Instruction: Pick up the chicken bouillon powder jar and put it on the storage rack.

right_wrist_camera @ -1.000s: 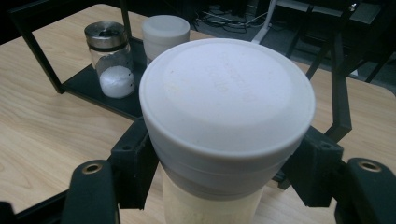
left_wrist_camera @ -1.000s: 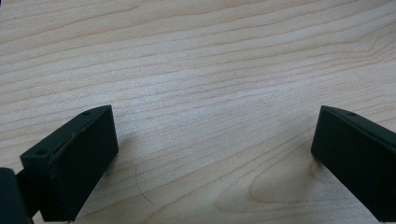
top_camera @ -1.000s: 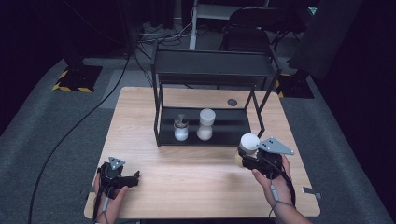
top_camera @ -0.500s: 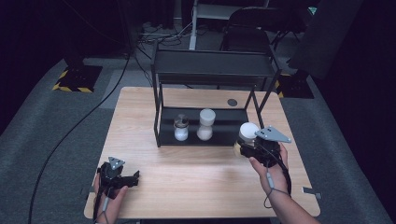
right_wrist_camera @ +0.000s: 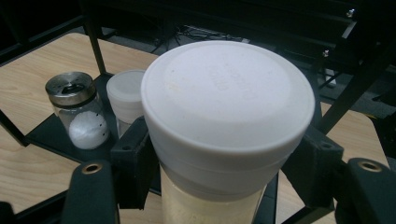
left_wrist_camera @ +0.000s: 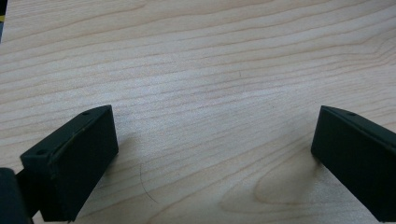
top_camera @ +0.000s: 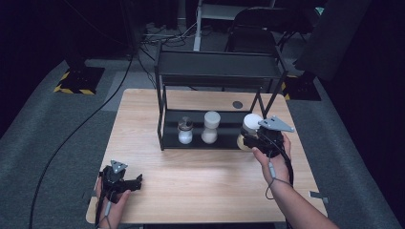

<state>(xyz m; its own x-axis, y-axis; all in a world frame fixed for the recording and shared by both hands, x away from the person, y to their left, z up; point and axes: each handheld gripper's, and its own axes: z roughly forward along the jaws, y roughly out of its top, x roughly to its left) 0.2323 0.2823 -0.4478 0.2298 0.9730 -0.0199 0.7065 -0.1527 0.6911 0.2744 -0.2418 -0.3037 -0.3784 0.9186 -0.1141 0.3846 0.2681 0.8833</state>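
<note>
By the rack [top_camera: 219, 78], jar [right_wrist_camera: 226, 121] between right tongs [right_wrist_camera: 224, 170]

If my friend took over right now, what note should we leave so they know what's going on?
Right gripper: shut on the white-lidded jar, carrying it at the right end of the black rack.
Left gripper: open, nothing between its jaws, low over the table at the near left corner.
Done: a shaker and a white-capped jar stand on the rack's lower shelf.
Left: probably set the held jar beside them, then let go.
</note>
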